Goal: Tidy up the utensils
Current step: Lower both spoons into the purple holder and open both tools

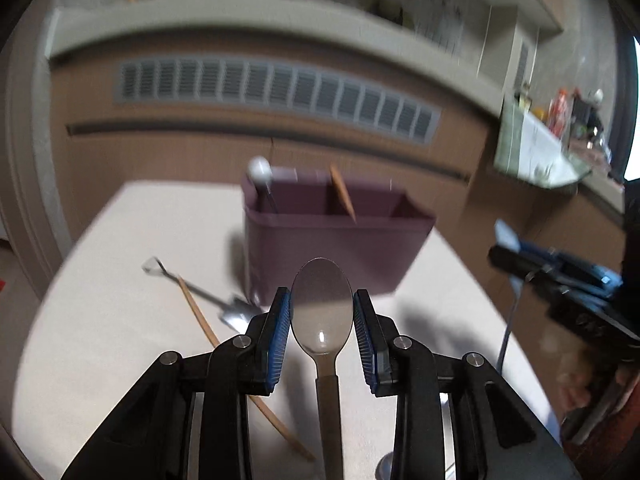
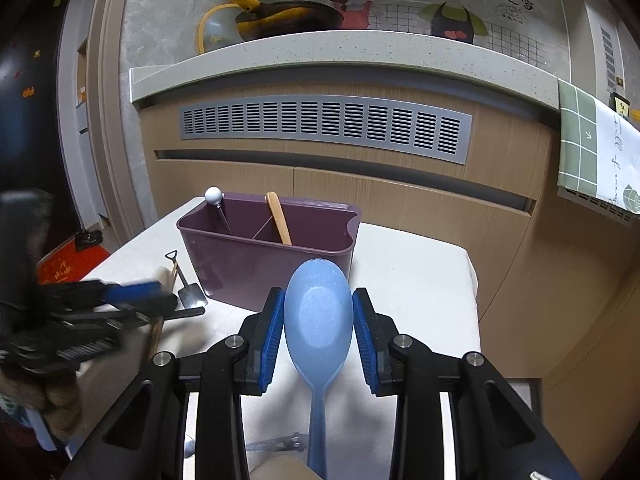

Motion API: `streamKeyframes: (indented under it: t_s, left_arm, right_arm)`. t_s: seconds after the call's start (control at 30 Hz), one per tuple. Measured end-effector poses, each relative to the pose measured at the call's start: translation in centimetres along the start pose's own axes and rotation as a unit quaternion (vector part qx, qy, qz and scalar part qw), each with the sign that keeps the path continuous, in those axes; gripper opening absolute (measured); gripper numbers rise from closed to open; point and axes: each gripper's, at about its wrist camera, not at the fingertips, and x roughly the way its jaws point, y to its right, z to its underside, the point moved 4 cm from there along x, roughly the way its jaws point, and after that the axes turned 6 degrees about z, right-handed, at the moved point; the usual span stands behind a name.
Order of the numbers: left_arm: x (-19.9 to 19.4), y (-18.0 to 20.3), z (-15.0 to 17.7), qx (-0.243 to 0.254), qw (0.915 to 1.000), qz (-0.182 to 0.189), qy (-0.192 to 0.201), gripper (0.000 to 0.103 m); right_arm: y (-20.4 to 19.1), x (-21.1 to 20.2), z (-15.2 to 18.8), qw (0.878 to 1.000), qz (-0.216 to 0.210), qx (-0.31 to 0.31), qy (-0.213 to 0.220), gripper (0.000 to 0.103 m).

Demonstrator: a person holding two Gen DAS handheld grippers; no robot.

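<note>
My left gripper [image 1: 322, 294] is shut on the bowl of a translucent grey spoon [image 1: 322, 312], held above the table with its handle running back under the camera. My right gripper [image 2: 318, 292] is shut on the bowl of a blue spoon [image 2: 318, 324]. The purple utensil caddy [image 2: 240, 264] stands just beyond both grippers, and a white ball-topped utensil [image 2: 213, 196] and a wooden utensil [image 2: 279, 218] stand in it. A small shovel-shaped metal spoon [image 1: 236, 312] and a wooden chopstick [image 1: 200, 316] lie on the table left of the caddy [image 1: 340, 248].
The white table [image 2: 420, 280] ends at a wooden cabinet with a grey vent grille [image 2: 320, 124]. A green-and-white cloth [image 2: 592, 148] hangs at the right. A metal utensil [image 2: 276, 442] lies near the table's front. The blurred left gripper [image 2: 132, 292] shows at the right view's left.
</note>
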Motion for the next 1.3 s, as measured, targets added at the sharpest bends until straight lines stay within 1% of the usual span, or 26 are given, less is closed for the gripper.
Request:
streamKeyframes:
  t_s: [0.07,0.1,0.13,0.17,0.23,0.27,0.3,0.33,0.37,0.43,0.47,0.53,0.7,0.8,0.9,0.97,1.0,1.07,1.13,1.2,1.23,1.3]
  left_arm:
    - [-1.9,-0.1,-2.0,-0.001,0.9993,0.0,0.037,0.032]
    - [-3.0,0.1,-3.5,-0.004,0.9982,0.01,0.059,0.032]
    - [-3.9,0.7,-6.0,-0.003,0.996,0.025,0.086,0.032]
    - [-4.9,1.1,-7.9,0.004,0.9935,0.034,0.109,0.032]
    - [-6.8,1.9,-12.6,0.02,0.9858,0.052,0.159,0.032]
    - [-7.2,2.2,-14.6,0.024,0.9822,0.062,0.175,0.032]
    - [-7.4,2.1,-15.9,0.024,0.9801,0.066,0.185,0.032]
    - [-6.8,1.8,-17.2,0.025,0.9783,0.066,0.195,0.032]
    - [-6.2,1.5,-17.8,0.025,0.9778,0.06,0.199,0.032]
    - [-4.1,0.2,-18.6,0.016,0.9782,0.045,0.202,0.032]
    - [-2.7,-0.5,-18.7,0.01,0.9789,0.042,0.2,0.032]
    - [-0.3,-1.5,-18.5,0.0,0.9808,0.039,0.191,0.032]
    - [4.8,-3.7,-16.5,-0.027,0.9888,0.041,0.142,0.032]
    - [7.1,-4.2,-14.7,-0.041,0.9922,0.048,0.107,0.032]
    - [8.8,-4.0,-12.8,-0.04,0.9952,0.057,0.068,0.032]
    - [9.6,-3.9,-11.5,-0.037,0.9964,0.068,0.035,0.033]
    - [9.6,-3.9,-11.2,-0.038,0.9964,0.071,0.026,0.034]
    - [8.8,-4.2,-10.4,-0.045,0.9956,0.081,0.01,0.034]
    - [7.3,-5.0,-9.9,-0.056,0.9951,0.08,0.014,0.035]
    - [5.5,-6.3,-9.5,-0.076,0.9944,0.067,0.029,0.036]
    - [4.6,-7.3,-9.0,-0.09,0.9937,0.055,0.037,0.036]
    - [3.4,-9.2,-8.0,-0.109,0.9929,0.028,0.039,0.038]
  right_arm:
    - [0.1,-0.5,-0.6,1.0,0.001,0.008,0.012,0.031]
    - [0.1,-1.1,-1.2,1.0,0.003,0.013,0.026,0.031]
    - [0.2,-1.9,-2.2,0.999,0.007,0.017,0.045,0.031]
    - [0.3,-2.7,-3.6,0.998,0.009,0.02,0.065,0.031]
    - [0.4,-4.6,-7.6,0.993,0.011,0.02,0.113,0.031]
    - [0.5,-5.4,-9.7,0.99,0.013,0.02,0.137,0.031]
    - [0.5,-6.0,-11.7,0.986,0.014,0.02,0.163,0.031]
    - [0.5,-6.1,-13.5,0.983,0.01,0.019,0.183,0.031]
    - [0.4,-5.7,-14.8,0.981,0.007,0.02,0.194,0.031]
    - [0.5,-4.1,-16.0,0.98,0.0,0.027,0.199,0.031]
    - [0.5,-2.8,-16.3,0.98,-0.008,0.034,0.197,0.031]
    - [0.8,0.5,-15.9,0.982,-0.014,0.054,0.178,0.031]
    - [0.9,7.7,-13.2,0.99,-0.007,0.08,0.114,0.031]
    - [0.9,9.8,-11.6,0.993,0.006,0.075,0.092,0.031]
    - [0.7,11.4,-10.0,0.997,0.004,0.063,0.047,0.031]
    - [0.6,11.7,-9.1,0.998,-0.019,0.061,0.024,0.032]
    - [0.7,11.5,-8.7,0.997,-0.03,0.062,0.017,0.032]
    - [0.9,11.0,-8.2,0.998,-0.035,0.058,0.014,0.033]
    - [1.4,9.6,-7.9,0.998,-0.027,0.057,0.019,0.033]
    - [2.0,7.9,-7.6,0.998,-0.018,0.062,0.029,0.034]
    - [2.3,6.9,-7.4,0.997,-0.015,0.066,0.033,0.035]
    - [2.5,5.2,-6.6,0.997,-0.019,0.068,0.032,0.038]
